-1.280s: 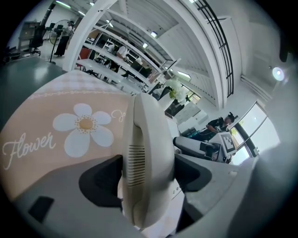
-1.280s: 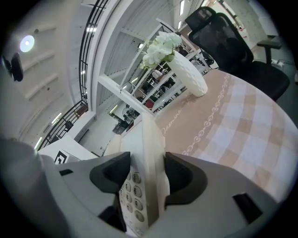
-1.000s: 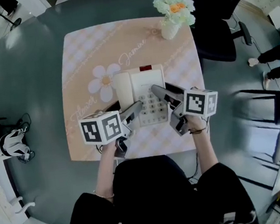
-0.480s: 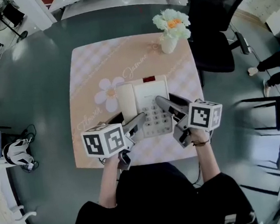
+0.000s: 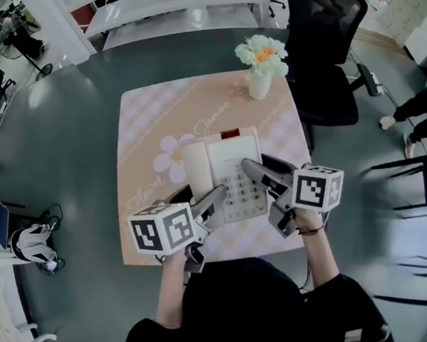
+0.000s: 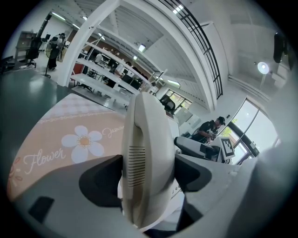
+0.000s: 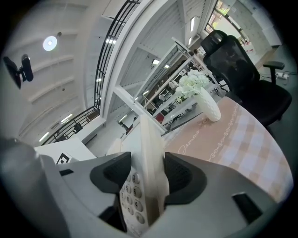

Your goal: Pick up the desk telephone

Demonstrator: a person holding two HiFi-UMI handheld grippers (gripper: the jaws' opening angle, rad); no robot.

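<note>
The white desk telephone (image 5: 225,174), with its handset on the left side, hangs a little above the pink flowered tablecloth (image 5: 147,128), held from both sides. My left gripper (image 5: 211,203) is shut on its handset side; in the left gripper view the handset's edge (image 6: 149,153) fills the gap between the jaws of that gripper (image 6: 148,173). My right gripper (image 5: 258,173) is shut on the right edge of the telephone, which in the right gripper view shows as a thin edge with the keypad (image 7: 148,167) between the jaws of that gripper (image 7: 148,175).
A white vase of flowers (image 5: 260,65) stands at the cloth's far right corner. The cloth lies on a round dark green table (image 5: 63,130). A black office chair (image 5: 324,31) stands behind the table on the right. A person's legs (image 5: 421,108) show at the far right.
Both grippers have risen together with the telephone between them, and it looks slightly larger. The head view has tilted, so the table sits lower in the picture.
</note>
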